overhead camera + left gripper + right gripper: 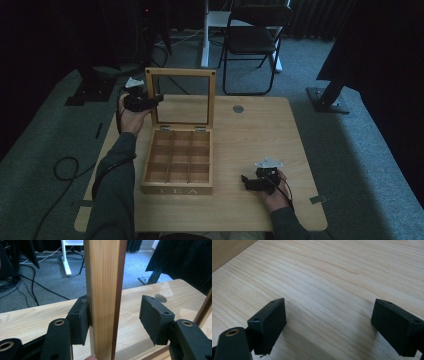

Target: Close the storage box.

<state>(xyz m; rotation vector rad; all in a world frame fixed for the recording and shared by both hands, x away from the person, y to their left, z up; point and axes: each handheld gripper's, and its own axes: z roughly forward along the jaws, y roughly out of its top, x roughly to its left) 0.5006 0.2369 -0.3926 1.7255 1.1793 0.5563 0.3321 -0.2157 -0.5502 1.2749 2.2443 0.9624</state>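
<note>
On the table in the high view, the wooden tea box sits open, its glass lid upright on its hinges, all nine compartments bare. My left gripper is at the lid's left frame edge; my right gripper lies low on the tabletop, well apart from the box.

In the left gripper view, the lid frame stands between my jaws: one pad touches its face, the other stands clear across the gap, so the claw is open, not clamped. I judge the lid stands by itself now, so the careful thing is to back straight out along the jaws without dragging that touching pad, or the lid may tip shut.

In the right gripper view, my jaws are spread wide over bare wood, holding nothing.
</note>
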